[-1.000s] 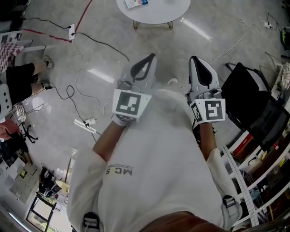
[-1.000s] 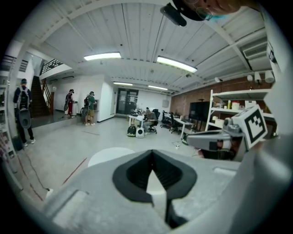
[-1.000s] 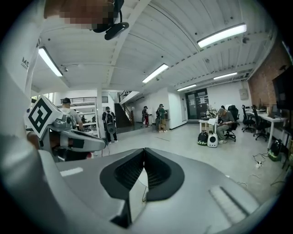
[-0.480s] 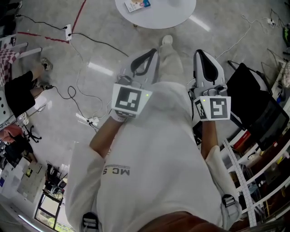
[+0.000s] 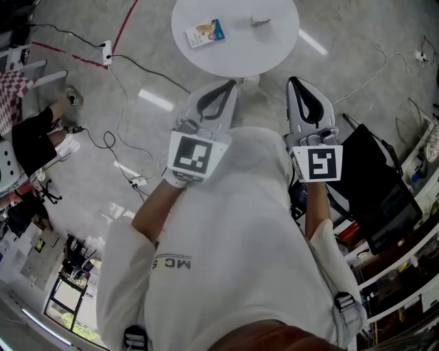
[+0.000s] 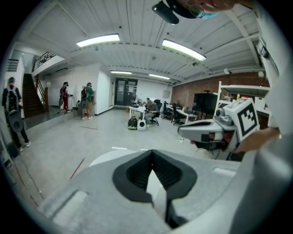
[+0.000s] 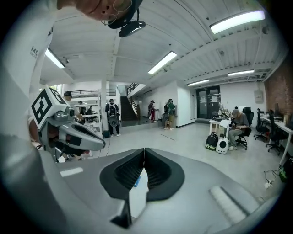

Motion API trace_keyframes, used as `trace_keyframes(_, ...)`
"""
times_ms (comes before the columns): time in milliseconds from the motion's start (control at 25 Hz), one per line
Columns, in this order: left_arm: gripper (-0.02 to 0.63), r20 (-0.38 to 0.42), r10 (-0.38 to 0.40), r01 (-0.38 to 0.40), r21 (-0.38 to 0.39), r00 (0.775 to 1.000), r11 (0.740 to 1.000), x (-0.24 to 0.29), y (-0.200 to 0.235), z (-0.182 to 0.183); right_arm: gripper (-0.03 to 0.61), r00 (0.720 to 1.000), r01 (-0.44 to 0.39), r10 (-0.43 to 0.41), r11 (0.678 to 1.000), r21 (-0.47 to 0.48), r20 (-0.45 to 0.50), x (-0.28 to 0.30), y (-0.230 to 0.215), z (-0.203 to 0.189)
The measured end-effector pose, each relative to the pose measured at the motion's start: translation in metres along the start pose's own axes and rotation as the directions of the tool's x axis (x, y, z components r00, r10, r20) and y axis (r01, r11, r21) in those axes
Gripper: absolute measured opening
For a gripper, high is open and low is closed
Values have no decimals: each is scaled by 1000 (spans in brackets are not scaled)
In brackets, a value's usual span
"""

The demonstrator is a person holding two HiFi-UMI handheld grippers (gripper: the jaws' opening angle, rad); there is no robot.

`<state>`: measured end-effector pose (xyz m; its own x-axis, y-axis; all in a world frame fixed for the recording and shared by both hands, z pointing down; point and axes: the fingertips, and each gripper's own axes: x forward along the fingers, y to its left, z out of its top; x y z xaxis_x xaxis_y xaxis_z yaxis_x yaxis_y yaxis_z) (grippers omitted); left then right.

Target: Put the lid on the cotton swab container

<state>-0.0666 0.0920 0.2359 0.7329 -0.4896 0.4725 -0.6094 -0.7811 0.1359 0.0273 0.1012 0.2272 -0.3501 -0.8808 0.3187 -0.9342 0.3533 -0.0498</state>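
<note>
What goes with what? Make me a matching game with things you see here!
Things:
1. left gripper
2. box
3. table
4. line

Clues:
a. lies on the table
b. round and white
c. fingers together, holding nothing
d. red, on the floor

Pairs: 1-c, 2-a, 3-b, 4-d
</note>
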Motion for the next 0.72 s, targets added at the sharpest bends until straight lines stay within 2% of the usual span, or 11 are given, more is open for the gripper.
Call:
trace_keyframes(120, 0, -11, 24, -24, 1, 1000, 1000, 35, 16, 13, -2, 999, -31, 30, 999, 27, 10, 33, -27, 5)
trace_keyframes(240, 0, -24, 59, -59, 12, 998, 998, 61, 27, 20, -2, 996, -86, 86, 996, 15, 5, 61, -43, 4)
trace_keyframes(360, 0, -36, 88, -89, -21, 995, 996, 81, 37, 25, -2, 991, -129, 130, 991, 40, -16, 83, -54, -2)
trace_keyframes(720, 0, -72, 102, -107, -71, 992, 992, 118, 71, 22, -2, 982, -170, 172, 985, 36, -83, 135, -73, -9)
